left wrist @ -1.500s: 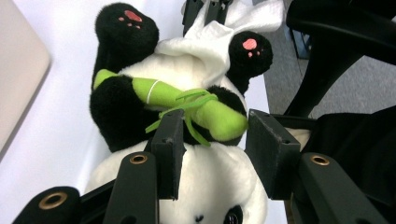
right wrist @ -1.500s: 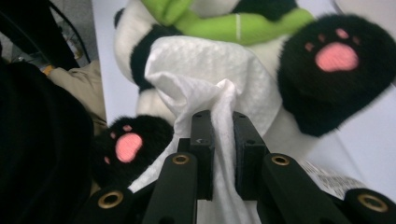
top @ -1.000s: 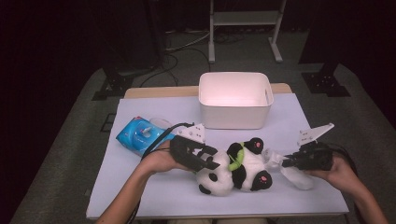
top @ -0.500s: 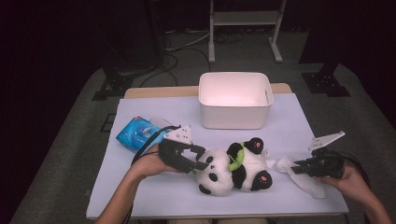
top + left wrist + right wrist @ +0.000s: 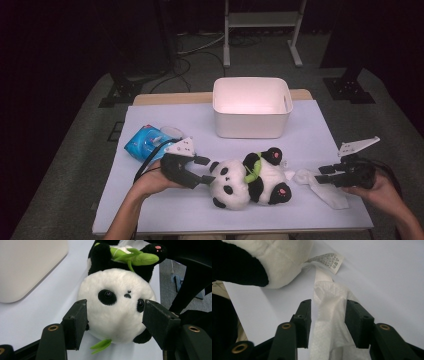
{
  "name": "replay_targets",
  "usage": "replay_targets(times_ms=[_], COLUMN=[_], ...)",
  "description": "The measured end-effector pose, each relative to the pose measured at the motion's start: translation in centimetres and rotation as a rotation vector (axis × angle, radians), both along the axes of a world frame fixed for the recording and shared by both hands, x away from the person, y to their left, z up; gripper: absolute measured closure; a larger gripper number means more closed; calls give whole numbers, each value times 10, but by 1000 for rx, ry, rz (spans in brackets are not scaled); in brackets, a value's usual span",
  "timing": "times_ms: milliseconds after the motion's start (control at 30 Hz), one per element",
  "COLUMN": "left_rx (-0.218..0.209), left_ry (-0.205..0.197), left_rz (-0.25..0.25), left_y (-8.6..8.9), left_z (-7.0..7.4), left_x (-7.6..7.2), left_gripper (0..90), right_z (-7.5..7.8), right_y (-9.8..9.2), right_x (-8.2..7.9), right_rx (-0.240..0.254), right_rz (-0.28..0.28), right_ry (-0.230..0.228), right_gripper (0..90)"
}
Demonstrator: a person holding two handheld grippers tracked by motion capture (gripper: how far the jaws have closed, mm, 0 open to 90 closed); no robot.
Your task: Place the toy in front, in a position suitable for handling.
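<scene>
Covering most of the bench (image 5: 165,210) is a pale sheet, and a white tub (image 5: 251,107) stands at its far middle. Nearer the person, a plush panda (image 5: 250,182) lies on its back at the front middle, head toward the left tongs (image 5: 206,170). Those tongs straddle the panda's head in the left gripper view, their pads (image 5: 76,322) standing clear of the fur on either side; the jaws have just been opening. A blue wipes pack (image 5: 147,142) lies at the left, just behind that hand. Smaller, a crumpled white tissue (image 5: 322,186) lies on the bench right of the panda, touching its sewn-in label (image 5: 327,260). The right tongs (image 5: 322,173) have just been opening too, the tissue lying loose between their pads (image 5: 358,322), not pinched.
</scene>
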State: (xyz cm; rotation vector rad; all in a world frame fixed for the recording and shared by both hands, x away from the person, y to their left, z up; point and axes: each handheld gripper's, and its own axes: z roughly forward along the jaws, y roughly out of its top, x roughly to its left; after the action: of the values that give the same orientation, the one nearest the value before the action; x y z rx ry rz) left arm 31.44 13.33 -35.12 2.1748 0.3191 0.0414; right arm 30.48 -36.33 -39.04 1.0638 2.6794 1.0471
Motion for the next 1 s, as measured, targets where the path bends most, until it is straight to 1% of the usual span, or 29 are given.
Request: replay_targets(times_ms=[133,267,333,433,467,567,600,633,667,733,800,867,933,1000], left_rx=[-4,-1,3,6,0,10,13,23,23,10,11,5,12,28], left_ry=[2,5,4,-4,0,-2,3,0,-4,-1,-4,1,-7,-20], left_rz=[19,25,27,47,54,71,77,84,96,99,103,108,114,134], left_y=[5,9,11,14,15,17,18,18,19,21,21,22,23,23], left_z=[-4,-7,-8,-9,-11,-14,-16,-17,-18,-19,-20,-22,-23,-22], left_x=[0,-1,-1,-2,-3,-2,-2,-1,-1,0,1,1,0,-1], left_gripper=[350,346,345,326,315,294,288,280,269,266,258,252,242,196], right_z=[5,12,16,21,23,28,29,30,32,33,34,35,37,40], right_y=[3,8,11,17,19,24,26,28,30,35,40,45,51,57], right_x=[3,9,13,18,20,25,27,29,31,35,40,44,48,51], right_rx=[16,23,30,32,34,48,46,48,45,47,49,43,33,22], right_rz=[12,28,41,54,60,71,76,82,83,95,110,127,143,158], right_ry=[-5,-8,-12,-18,-21,-29,-32,-37,-31,-35,-36,-38,-35,-40], right_gripper=[518,484,451,435,425,387,374,360,354,340,341,339,337,333])
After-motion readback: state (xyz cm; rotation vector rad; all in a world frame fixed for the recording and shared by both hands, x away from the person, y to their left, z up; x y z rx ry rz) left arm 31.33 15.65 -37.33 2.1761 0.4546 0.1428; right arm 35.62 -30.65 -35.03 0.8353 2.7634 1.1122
